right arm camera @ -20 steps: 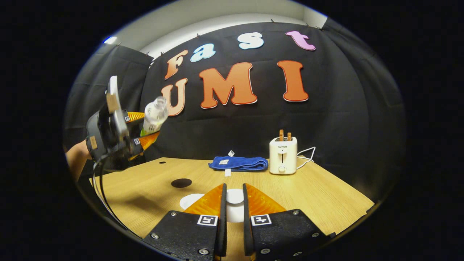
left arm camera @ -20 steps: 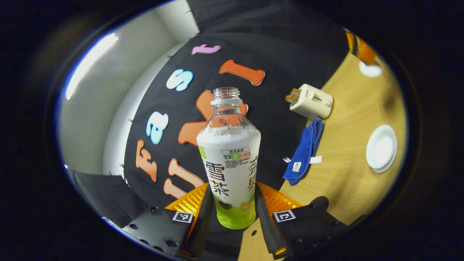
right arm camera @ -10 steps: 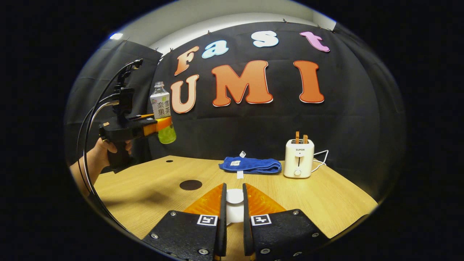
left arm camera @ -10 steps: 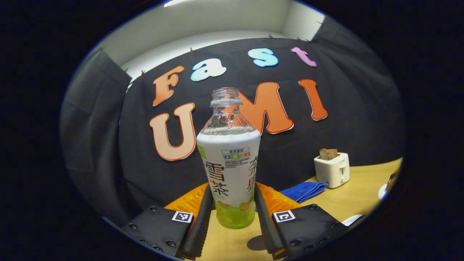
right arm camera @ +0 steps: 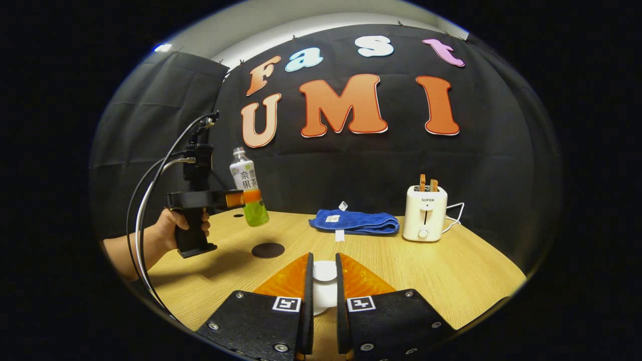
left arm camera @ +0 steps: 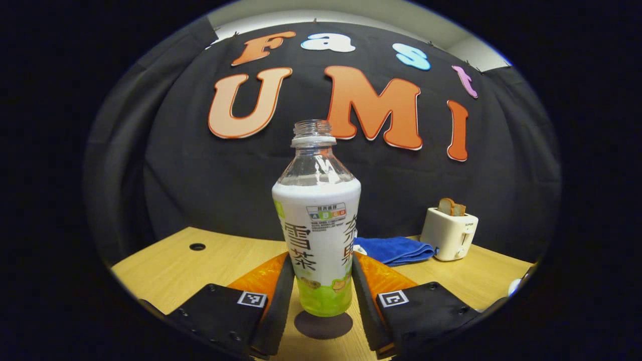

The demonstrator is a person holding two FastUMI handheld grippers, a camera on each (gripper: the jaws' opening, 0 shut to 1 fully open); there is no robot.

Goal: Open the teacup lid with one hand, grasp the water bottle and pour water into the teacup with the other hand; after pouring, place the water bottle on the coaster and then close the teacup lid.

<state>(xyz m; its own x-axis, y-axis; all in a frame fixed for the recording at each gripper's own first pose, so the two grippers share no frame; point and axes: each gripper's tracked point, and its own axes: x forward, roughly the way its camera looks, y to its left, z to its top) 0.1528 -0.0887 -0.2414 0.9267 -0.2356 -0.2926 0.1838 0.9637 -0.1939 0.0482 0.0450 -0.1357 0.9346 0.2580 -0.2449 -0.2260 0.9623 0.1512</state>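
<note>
left gripper [left arm camera: 321, 281]: fingers clamp upright bottle [left arm camera: 317, 235], coaster [left arm camera: 323, 325] just below
right gripper [right arm camera: 321, 288]: fingers pinch lid [right arm camera: 325, 271]

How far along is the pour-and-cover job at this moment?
Pouring looks finished, though the cup isn't visible. In hand: left gripper holds the upright water bottle just above the dark coaster; right gripper holds the white lid. Left: set bottle down, close cup.

Wooden table [right arm camera: 451, 271] carries a dark round coaster [right arm camera: 268, 249], blue cloth [right arm camera: 355, 222], and toaster [right arm camera: 424, 212], apparently corded
</note>
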